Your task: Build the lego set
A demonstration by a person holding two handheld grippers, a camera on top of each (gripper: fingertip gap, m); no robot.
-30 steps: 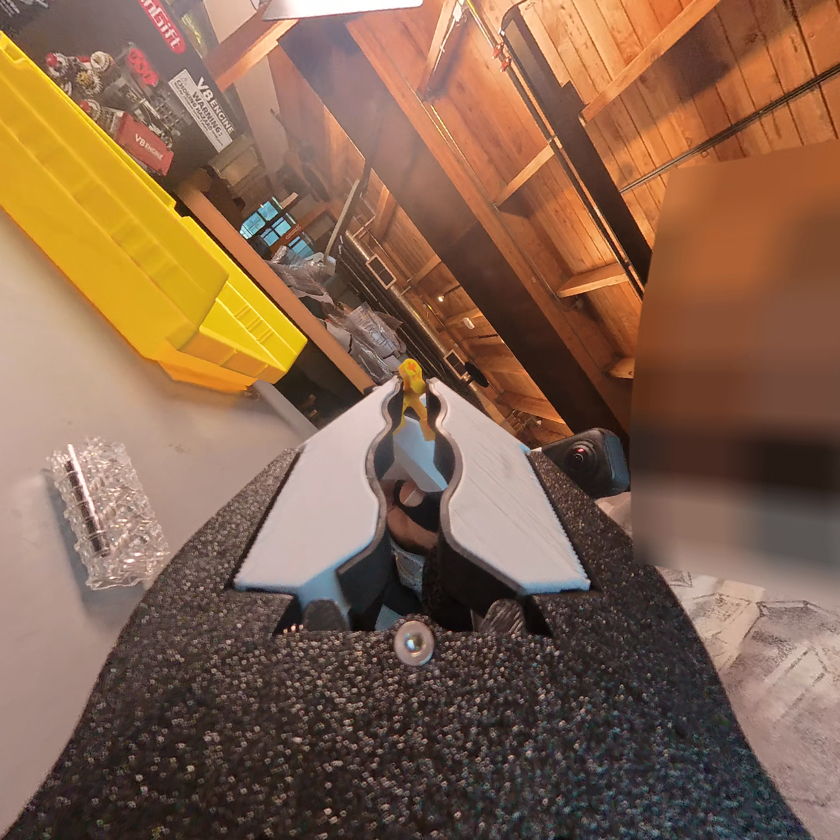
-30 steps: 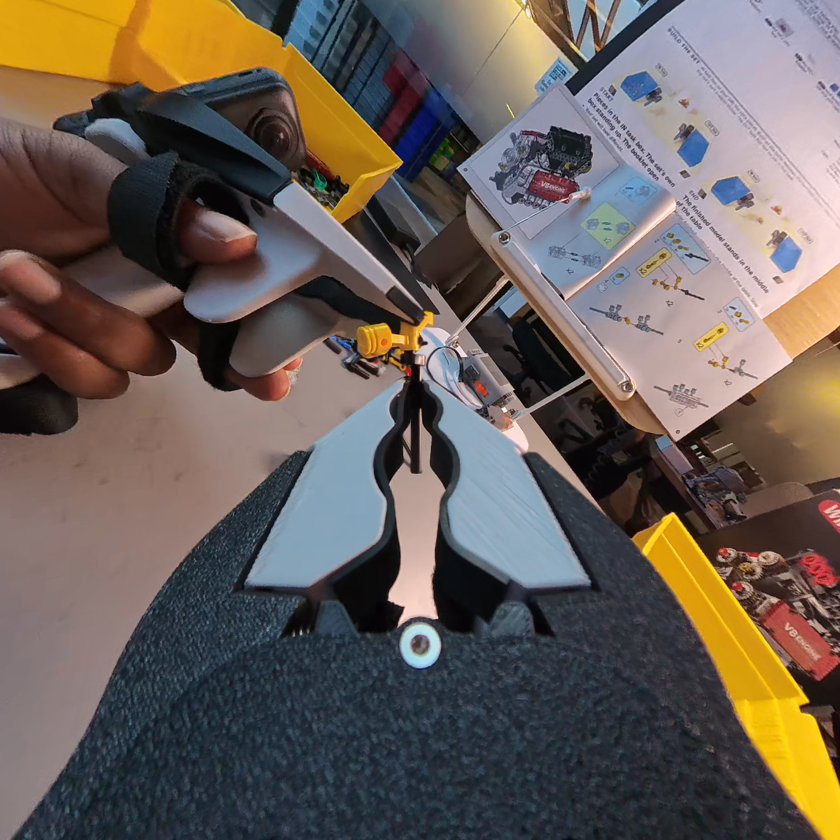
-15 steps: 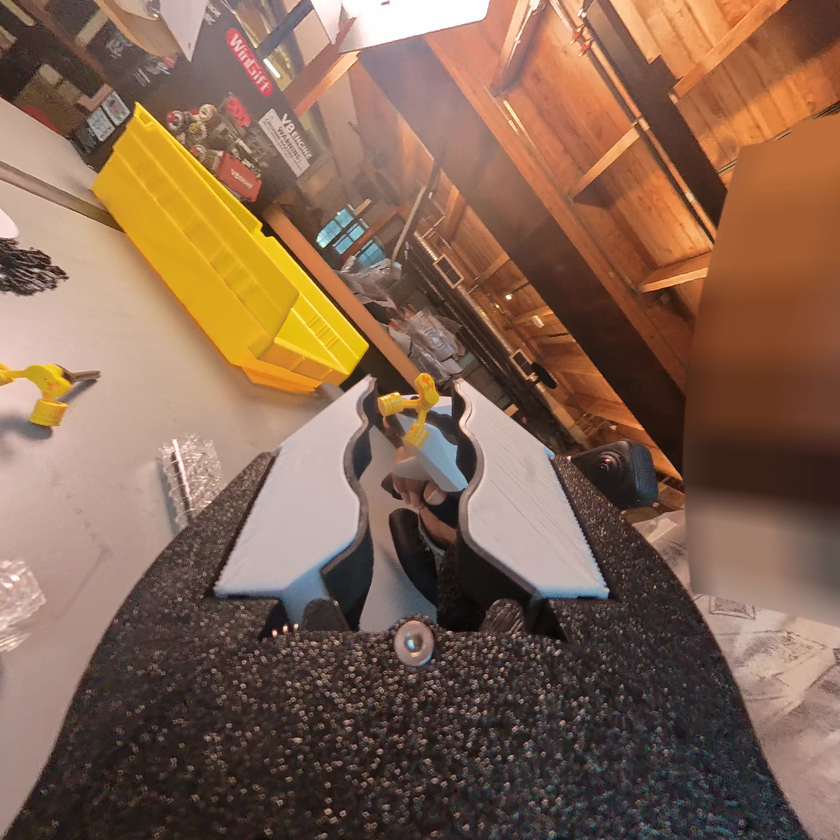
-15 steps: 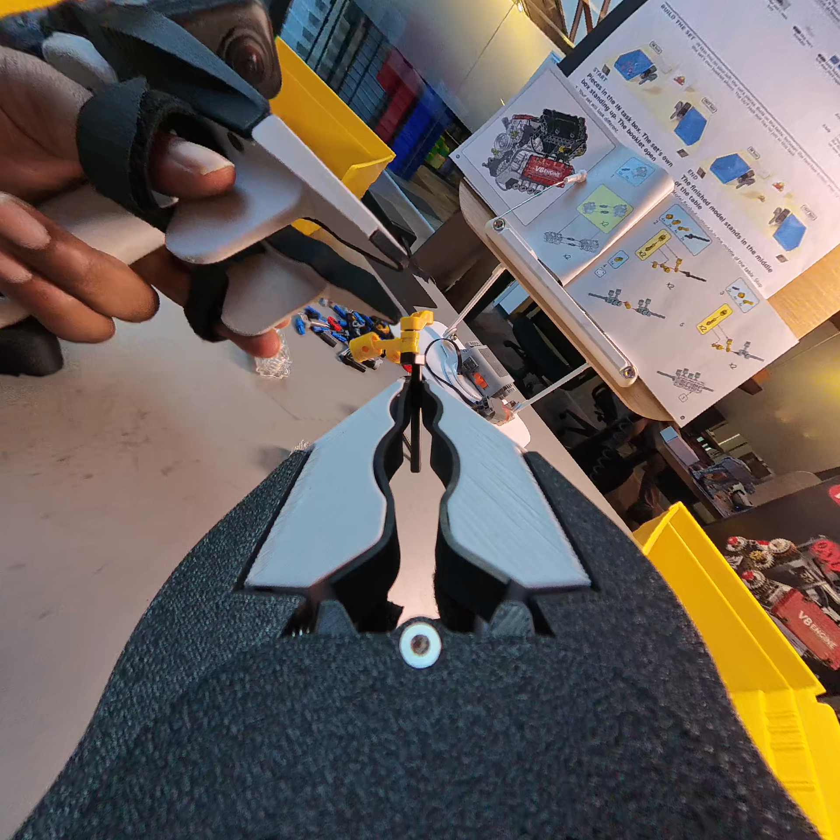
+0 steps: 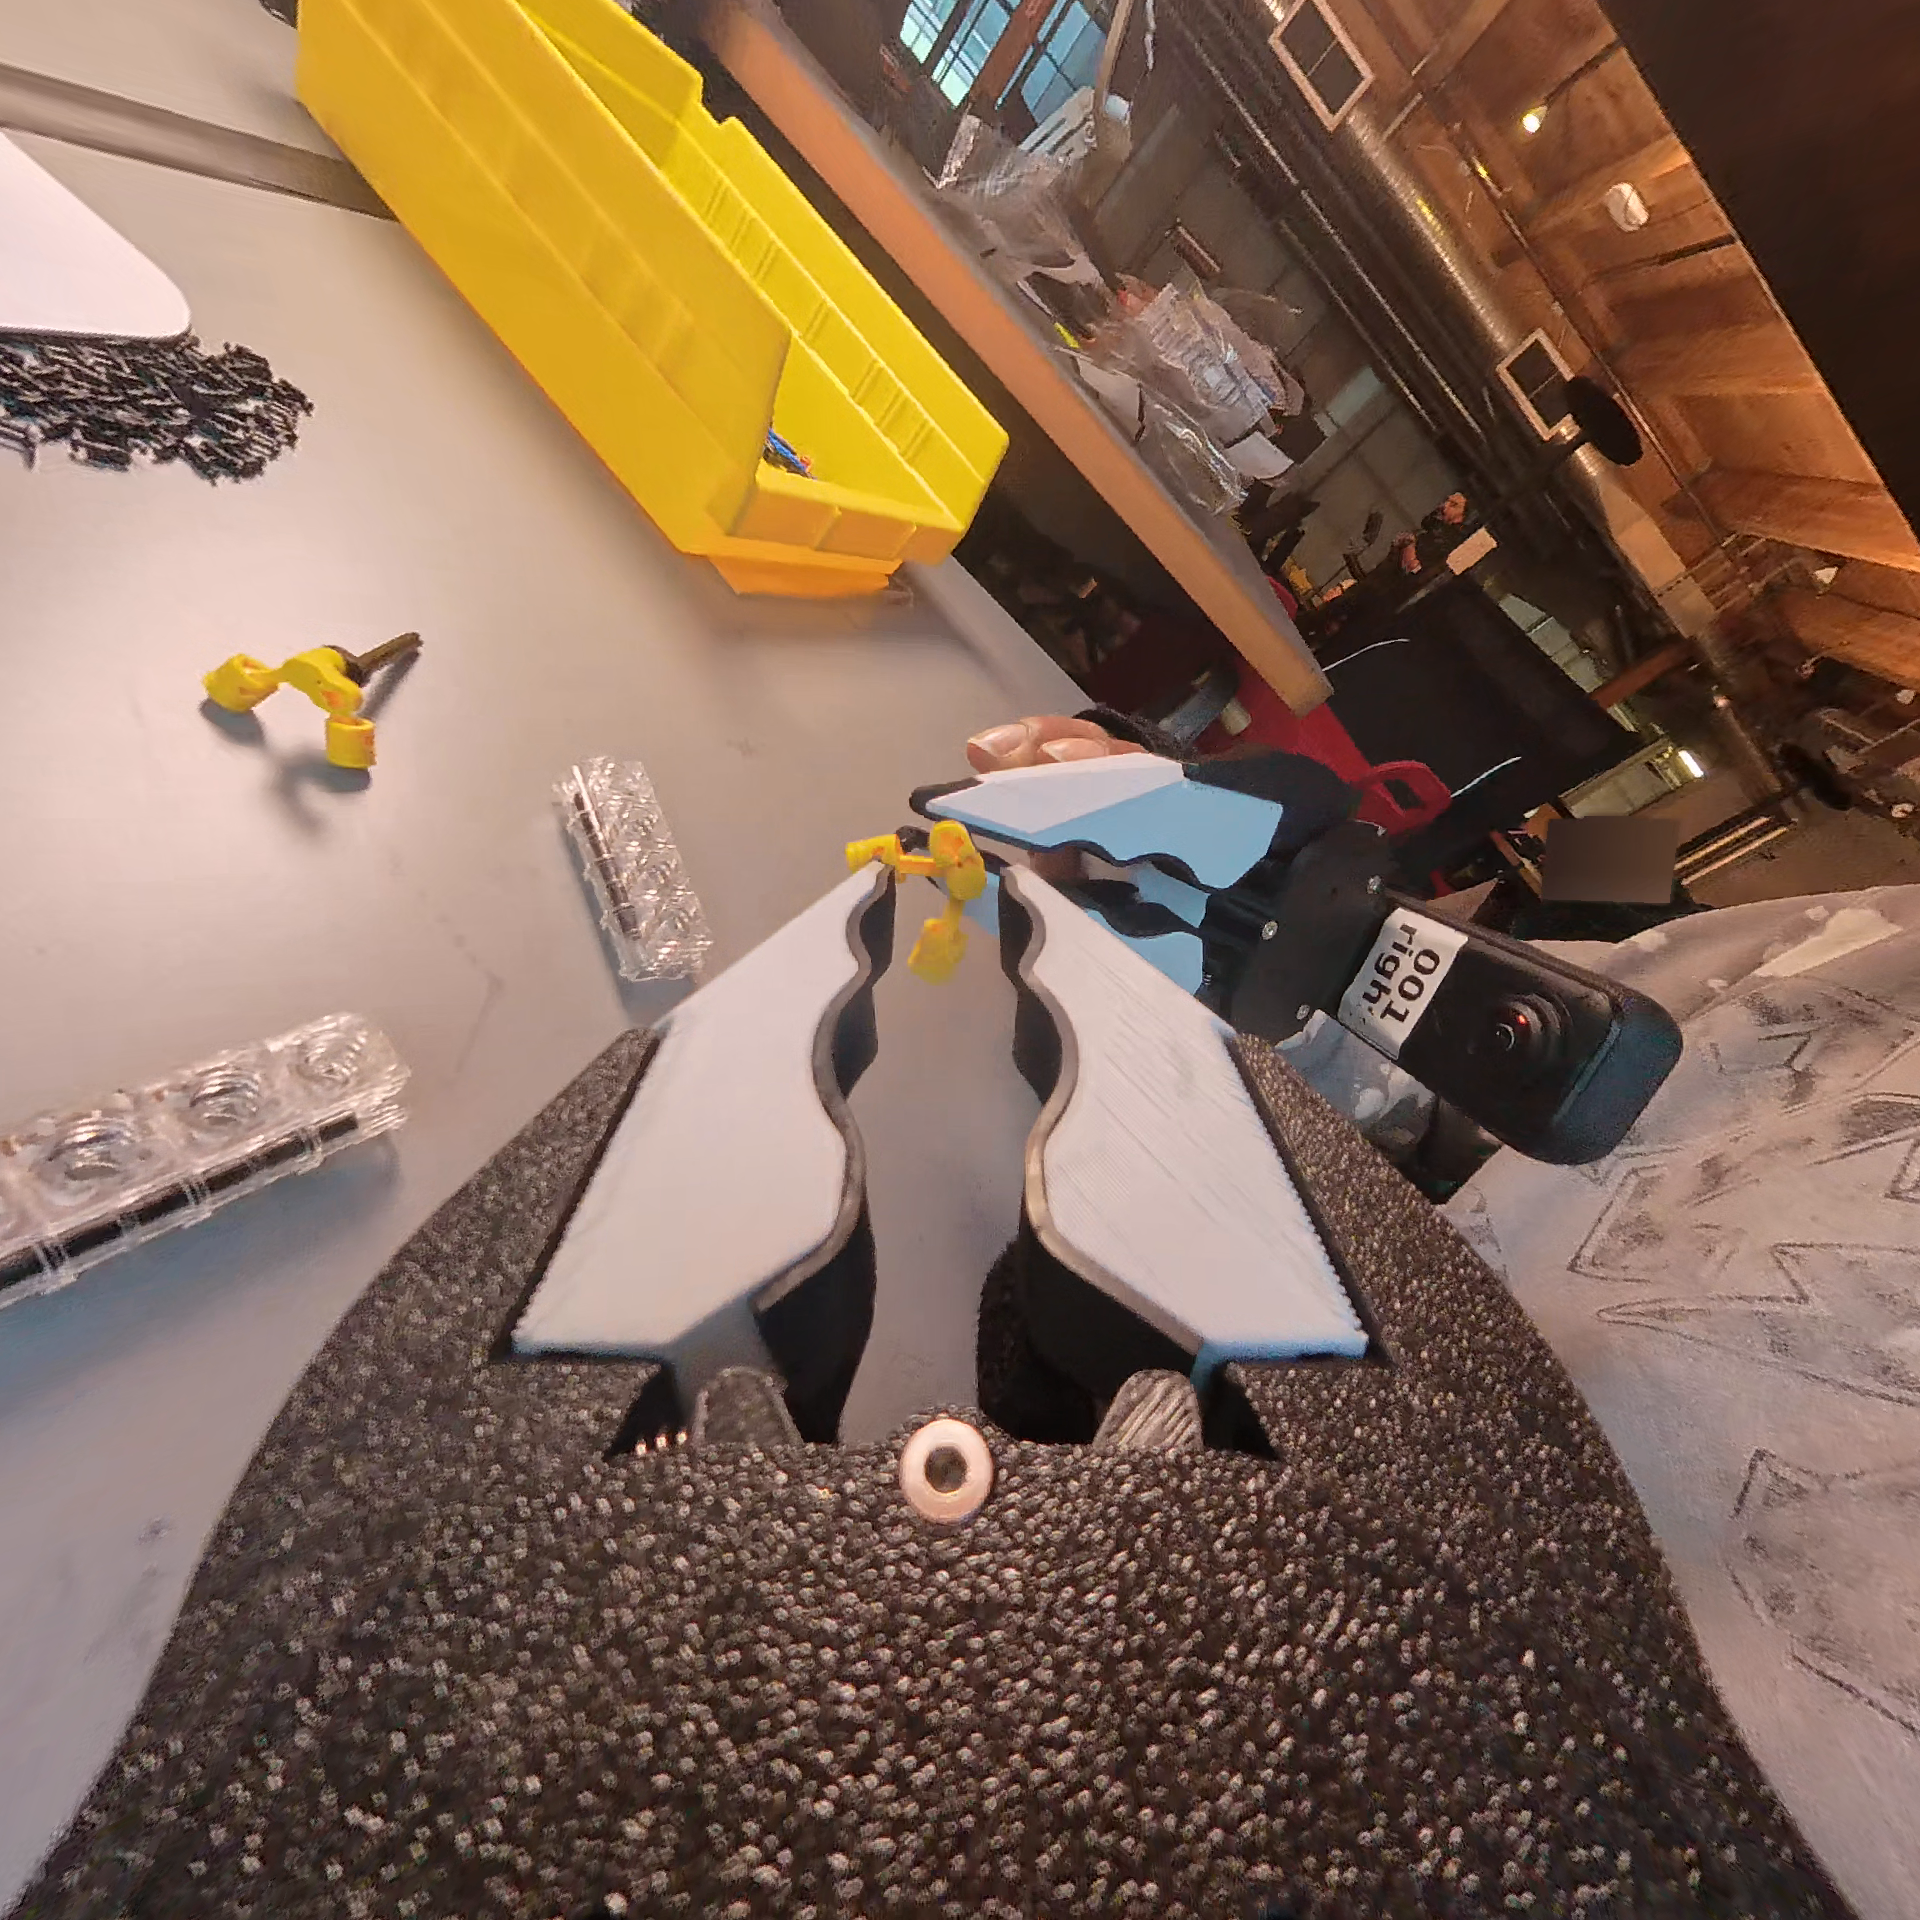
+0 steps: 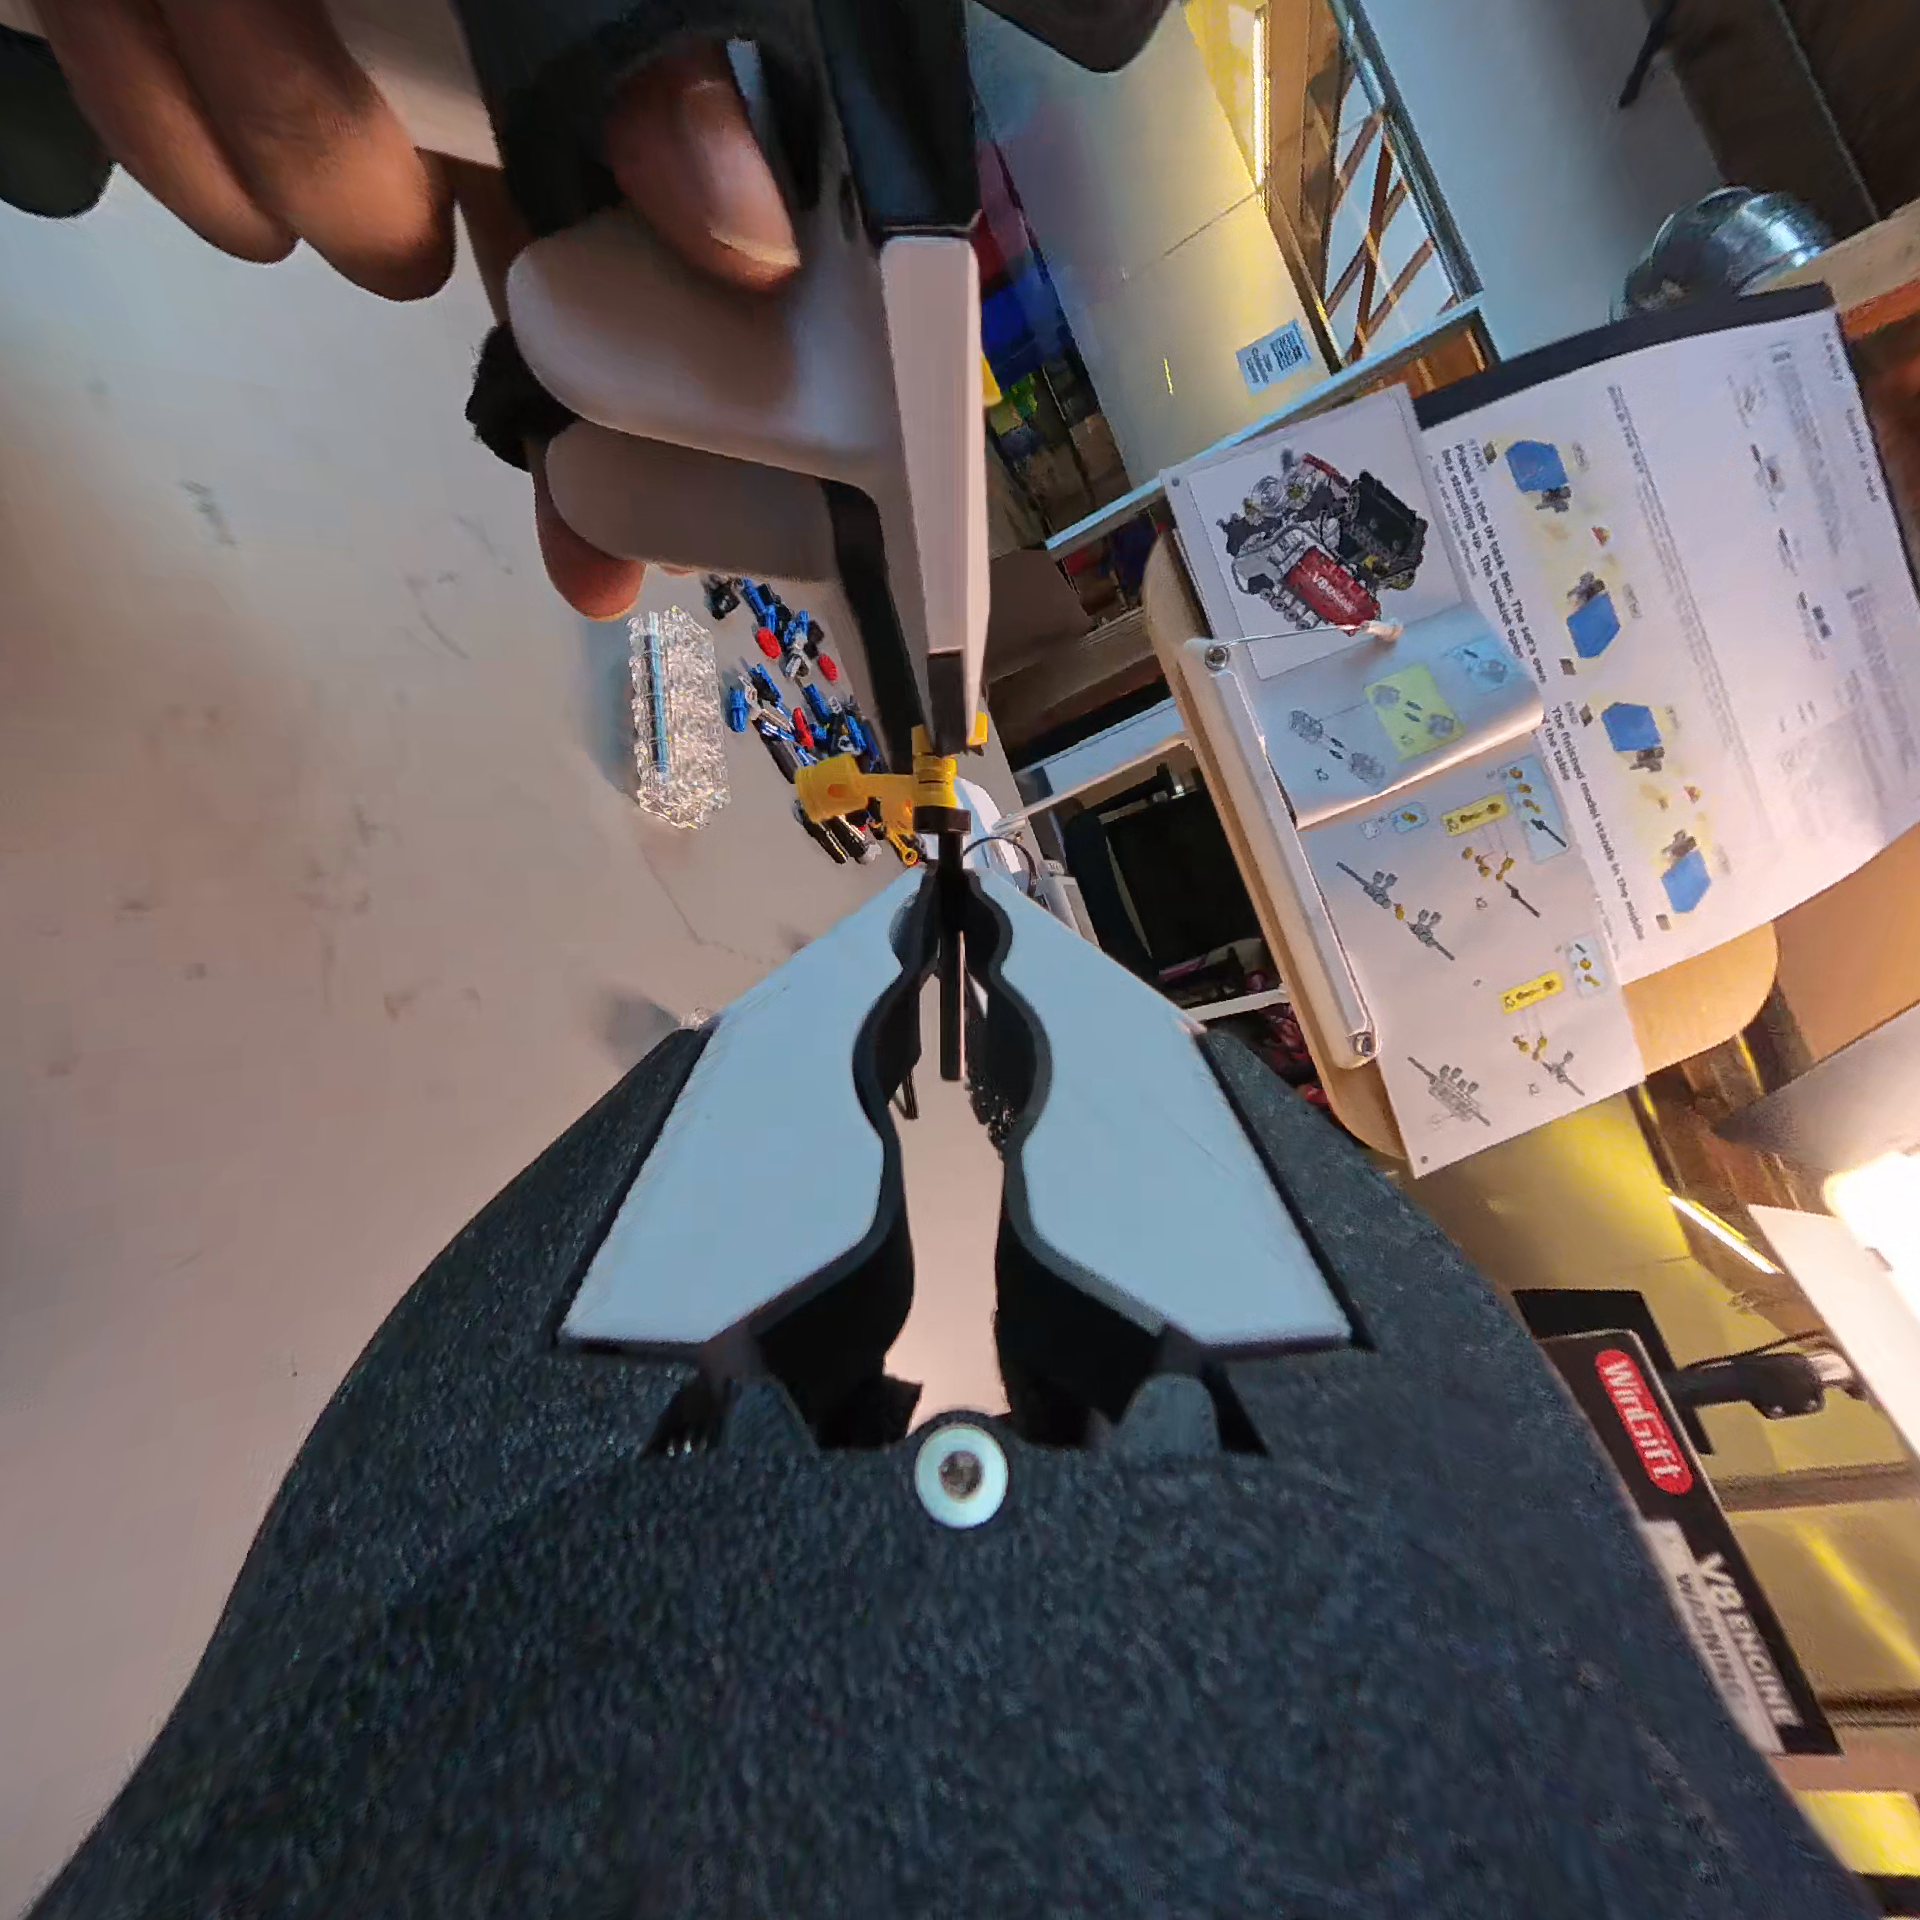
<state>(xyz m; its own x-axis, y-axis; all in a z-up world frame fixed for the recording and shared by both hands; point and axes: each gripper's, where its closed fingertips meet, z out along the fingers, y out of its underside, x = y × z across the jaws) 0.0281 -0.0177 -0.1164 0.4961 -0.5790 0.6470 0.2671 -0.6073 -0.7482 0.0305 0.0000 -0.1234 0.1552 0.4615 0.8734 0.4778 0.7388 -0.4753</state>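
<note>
between spread left tongs (image 5: 940,883), yellow jointed piece (image 5: 935,894) on black axle (image 6: 950,977), pinched by right tongs (image 6: 951,883)

Grey worktable (image 5: 436,540) underfoot, scuffed. Yellow bins (image 5: 665,281) stacked along far edge. Beyond, long wooden bench (image 5: 1039,343) heaped with clear bags. Timber ceiling (image 5: 1766,343) glowing warm, round metal duct (image 5: 1507,281) running under it. Windows (image 5: 966,52) at back, daylight. Cream wall (image 6: 1164,239) on other side.

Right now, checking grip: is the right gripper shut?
Shut: the right gripper has its tips clamped on the black axle.
</note>
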